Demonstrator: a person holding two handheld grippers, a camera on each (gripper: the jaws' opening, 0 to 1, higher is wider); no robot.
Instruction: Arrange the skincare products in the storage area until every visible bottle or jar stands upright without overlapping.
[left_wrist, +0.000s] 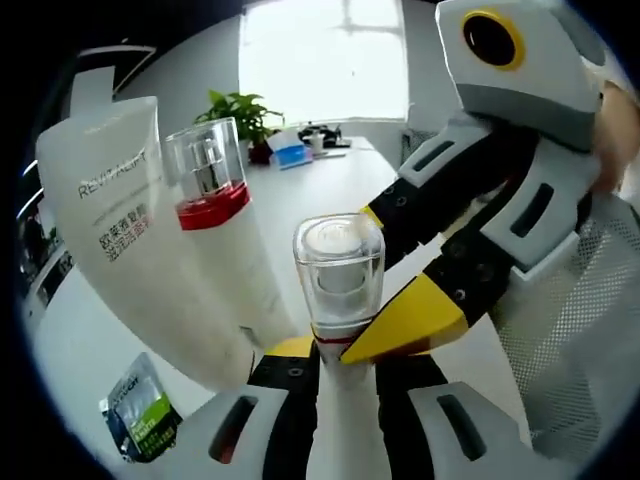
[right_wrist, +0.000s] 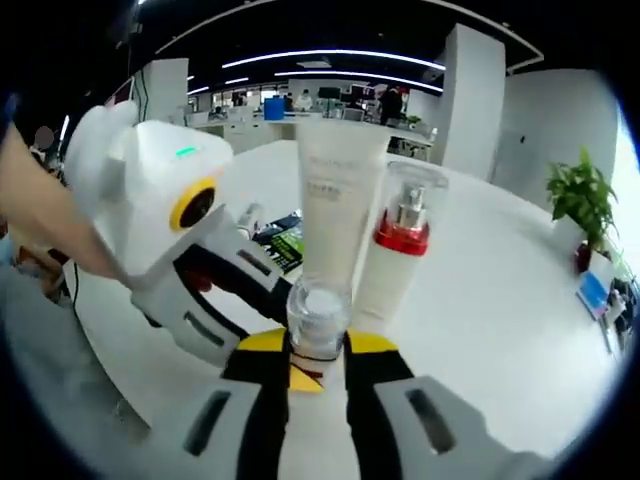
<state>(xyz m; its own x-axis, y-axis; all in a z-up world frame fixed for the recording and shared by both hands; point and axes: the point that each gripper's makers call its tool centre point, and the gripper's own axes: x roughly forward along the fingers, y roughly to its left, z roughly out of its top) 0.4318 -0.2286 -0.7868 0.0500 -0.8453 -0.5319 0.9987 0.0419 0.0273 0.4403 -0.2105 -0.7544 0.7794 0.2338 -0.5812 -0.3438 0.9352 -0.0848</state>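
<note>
A white bottle with a clear cap (left_wrist: 338, 265) (right_wrist: 318, 312) stands between my two grippers above the white table (left_wrist: 330, 180). My left gripper (left_wrist: 340, 365) is shut on its body from below. From the right, my right gripper (left_wrist: 374, 280) (right_wrist: 318, 350) closes its yellow-tipped jaws on the neck under the cap. The left gripper (right_wrist: 292, 340) reaches in from the left of the right gripper view. Behind the bottle a tall white tube (left_wrist: 110, 220) (right_wrist: 338, 190) stands upright. Close beside the tube is a pump bottle with a red collar (left_wrist: 212, 195) (right_wrist: 400, 240).
A green and black sachet (left_wrist: 140, 415) (right_wrist: 280, 242) lies flat on the table near the tube. A potted plant (left_wrist: 240, 110) (right_wrist: 580, 200) and a blue box (left_wrist: 290, 152) sit at the far end. A mesh chair (left_wrist: 580, 340) stands beside the table.
</note>
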